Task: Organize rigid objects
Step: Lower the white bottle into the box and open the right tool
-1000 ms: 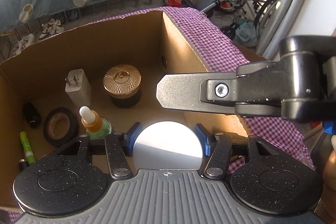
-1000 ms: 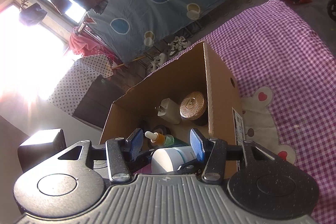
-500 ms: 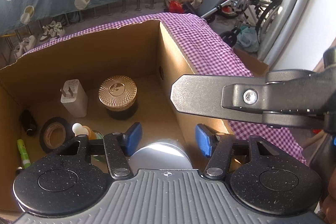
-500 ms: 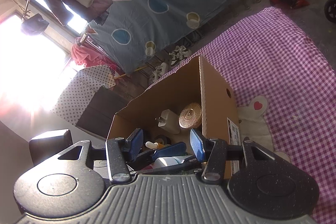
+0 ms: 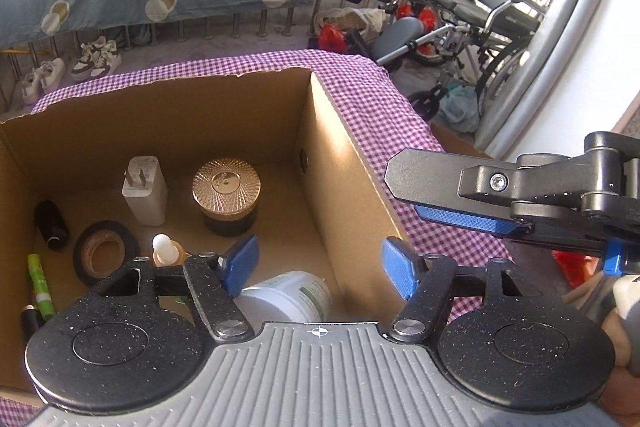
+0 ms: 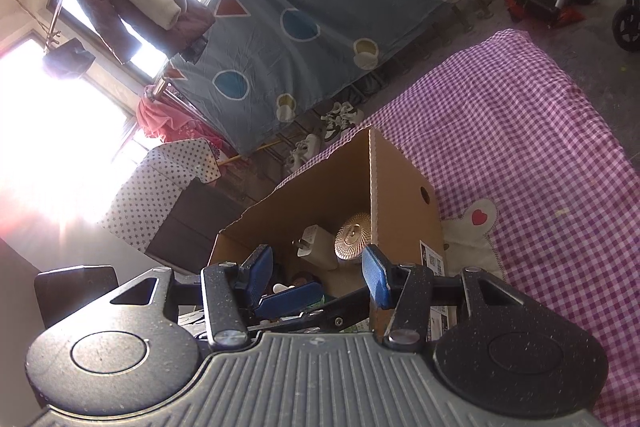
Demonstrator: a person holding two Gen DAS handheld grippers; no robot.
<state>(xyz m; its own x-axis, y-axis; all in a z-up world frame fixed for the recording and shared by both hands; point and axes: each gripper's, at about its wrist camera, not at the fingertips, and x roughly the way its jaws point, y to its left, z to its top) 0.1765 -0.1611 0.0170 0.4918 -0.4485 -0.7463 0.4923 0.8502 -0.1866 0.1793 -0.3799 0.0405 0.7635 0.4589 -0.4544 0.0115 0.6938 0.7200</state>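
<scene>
A cardboard box [image 5: 352,163] stands on the purple checked cloth [image 5: 384,107]. Inside lie a white jar [image 5: 288,297], a gold-lidded jar [image 5: 226,187], a white charger [image 5: 144,189], a tape roll [image 5: 105,253], a dropper bottle [image 5: 165,247], a black cylinder [image 5: 50,225] and a green pen [image 5: 38,283]. My left gripper [image 5: 320,269] is open above the white jar, which lies free in the box's near right corner. My right gripper [image 6: 320,275] is open and empty beside the box [image 6: 404,211]; it also shows in the left wrist view [image 5: 460,195].
A blue patterned sheet [image 6: 328,7] hangs behind the table. A wheelchair [image 5: 480,3] and clutter stand on the floor at the right. A heart patch [image 6: 478,217] marks the cloth [image 6: 540,155] right of the box.
My left gripper opened and let go of the white jar, which now lies in the box. Both grippers rose and drew back from the box.
</scene>
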